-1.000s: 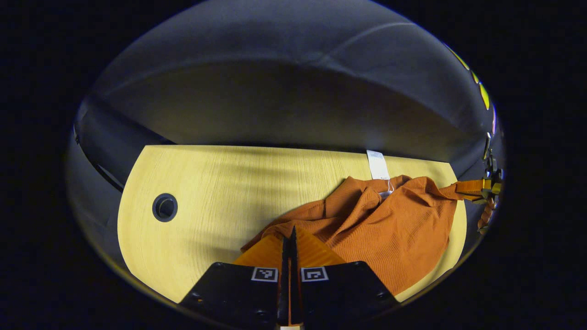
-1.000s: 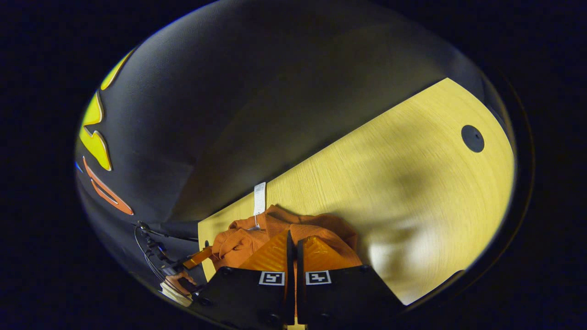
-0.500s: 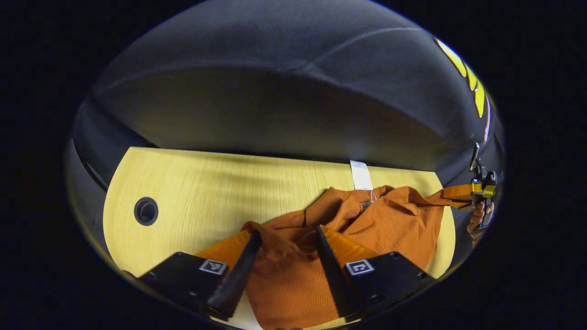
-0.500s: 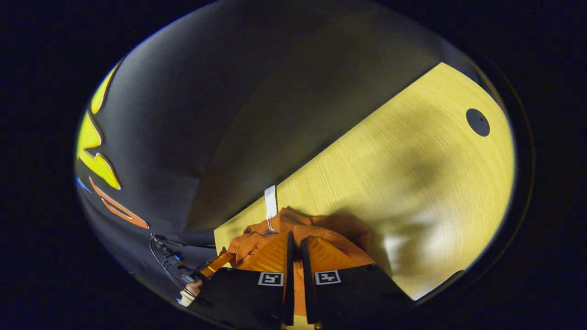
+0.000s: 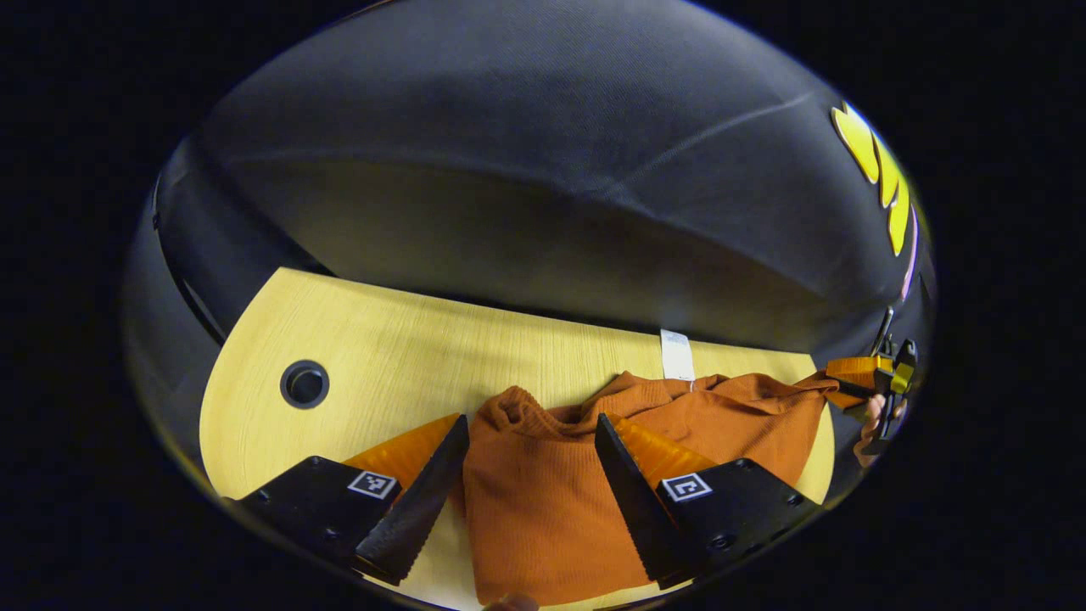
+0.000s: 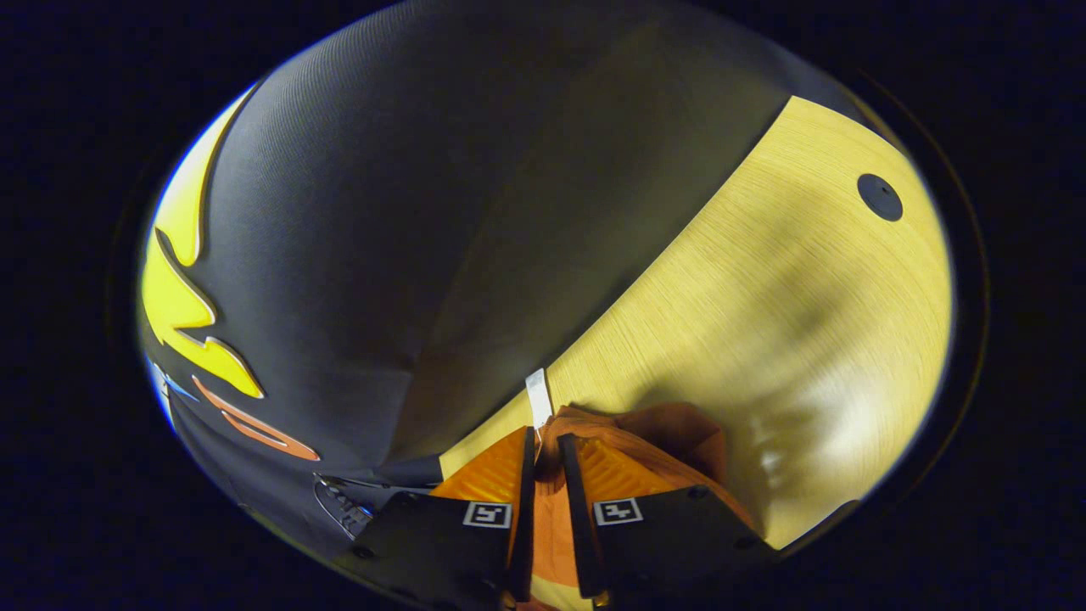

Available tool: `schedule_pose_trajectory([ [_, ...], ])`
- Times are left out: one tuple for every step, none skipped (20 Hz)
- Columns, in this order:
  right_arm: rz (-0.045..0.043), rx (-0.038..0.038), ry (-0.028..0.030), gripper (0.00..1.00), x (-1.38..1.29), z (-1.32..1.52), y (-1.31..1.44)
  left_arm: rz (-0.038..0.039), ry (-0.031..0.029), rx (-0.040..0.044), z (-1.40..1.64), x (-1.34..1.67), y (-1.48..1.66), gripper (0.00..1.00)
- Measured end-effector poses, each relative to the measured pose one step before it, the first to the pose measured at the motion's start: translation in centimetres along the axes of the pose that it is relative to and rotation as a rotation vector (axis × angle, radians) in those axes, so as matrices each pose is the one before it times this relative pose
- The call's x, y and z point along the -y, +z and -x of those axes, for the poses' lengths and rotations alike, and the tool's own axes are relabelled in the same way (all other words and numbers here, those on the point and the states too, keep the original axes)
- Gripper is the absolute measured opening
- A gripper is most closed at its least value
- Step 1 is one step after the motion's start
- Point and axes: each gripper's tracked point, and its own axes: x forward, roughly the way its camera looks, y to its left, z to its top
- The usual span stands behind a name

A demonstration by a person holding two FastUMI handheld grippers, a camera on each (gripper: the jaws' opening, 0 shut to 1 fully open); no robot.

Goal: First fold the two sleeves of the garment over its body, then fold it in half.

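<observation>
Garment (image 5: 543, 501) lengthwise between spread fingers (image 5: 416, 509)

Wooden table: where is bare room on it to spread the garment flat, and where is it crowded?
The light wooden table is bare around the round cable hole, between the rust-orange ribbed garment and the far edge. In the right gripper view the same stretch is free. Crowded: the end with the white tag, where the right hand-held gripper pinches the cloth.

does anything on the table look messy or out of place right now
Yes. The orange garment lies bunched and wrinkled on the wooden table, not spread flat, with its white tag sticking out past the collar. The right gripper pinches one edge; the left gripper is open over the cloth.
</observation>
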Motion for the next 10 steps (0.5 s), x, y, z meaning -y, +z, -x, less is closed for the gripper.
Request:
schedule_pose_trajectory([
  [-0.03264, -0.00154, 0.02394, 0.39, -0.605, 0.252, -0.173, 0.0582, -0.01896, 0.01296, 0.912, 0.503, 0.175, 0.98],
  [-0.01209, -0.00107, -0.00543, 0.58, 0.133, 0.315, -0.148, 0.06053, -0.01863, 0.01181, 0.917, 0.403, 0.203, 0.98],
  [-0.00213, 0.00856, -0.00802, 0.73, 0.181, 0.233, -0.016, 0.04309, -0.00662, 0.00952, 1.375, 0.083, 0.04, 0.98],
  [0.00145, 0.00921, 0.00096, 0.74, -0.012, 0.284, 0.062, 0.02595, 0.0071, 0.01413, 1.24, -0.357, 0.341, 0.98],
  [0.00897, 0.00917, -0.01699, 0.74, 0.039, 0.479, 0.141, 0.01225, 0.019, 0.01324, 0.661, -0.831, 0.274, 0.98],
  [0.01713, 0.00623, -0.00882, 0.74, -0.109, 0.724, 0.091, 0.0057, 0.02099, 0.01986, 0.841, -0.58, 0.398, 0.98],
  [0.03024, 0.00133, -0.03041, 0.79, 0.37, 0.242, -0.152, 0.00569, 0.01544, 0.02694, 1.126, -0.176, 0.296, 0.98],
  [0.03763, -0.00184, -0.03265, 0.91, 0.076, 0.724, -0.417, 0.00441, 0.00214, 0.02323, 1.14, -0.093, 0.389, 0.98],
  [0.05017, -0.00217, -0.03069, 0.93, 0.005, 0.773, -0.459, -0.00539, 0.01347, 0.01939, 0.807, -0.008, 0.175, 0.98],
  [0.06313, 0.01061, -0.02134, 0.93, -0.311, 0.756, -0.573, -0.02019, 0.01959, 0.02486, 1.034, -0.158, 0.275, 0.98],
])
